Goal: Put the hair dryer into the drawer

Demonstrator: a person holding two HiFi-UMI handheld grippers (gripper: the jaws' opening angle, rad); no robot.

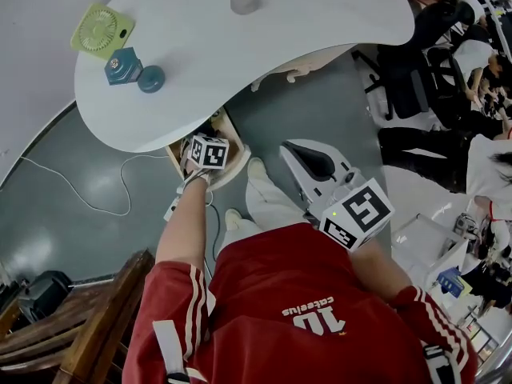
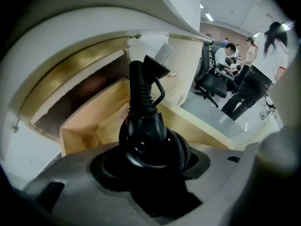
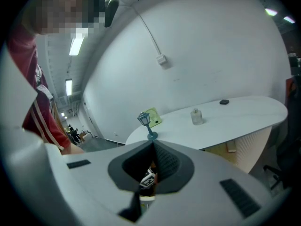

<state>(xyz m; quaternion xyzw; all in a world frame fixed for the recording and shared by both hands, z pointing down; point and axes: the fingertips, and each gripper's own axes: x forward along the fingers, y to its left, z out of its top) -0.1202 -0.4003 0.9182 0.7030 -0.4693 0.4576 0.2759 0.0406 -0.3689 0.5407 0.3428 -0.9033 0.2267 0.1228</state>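
Between the jaws of the left gripper [image 2: 150, 160] we see the black hair dryer [image 2: 141, 128], clamped in a wide grip, its ribbed cord collar [image 2: 137, 91] pointing away from the jaws. Just beyond it lies the open wooden drawer [image 2: 87, 124], under the curved white table [image 2: 94, 13]; we cannot tell whether the dryer touches the drawer's floor. The right gripper [image 3: 151, 147] has its jaws together at the tips, with nothing held. Well beyond them on the tabletop stand a small blue lamp [image 3: 146, 122], a green fan [image 3: 154, 116] and a clear bottle [image 3: 196, 117].
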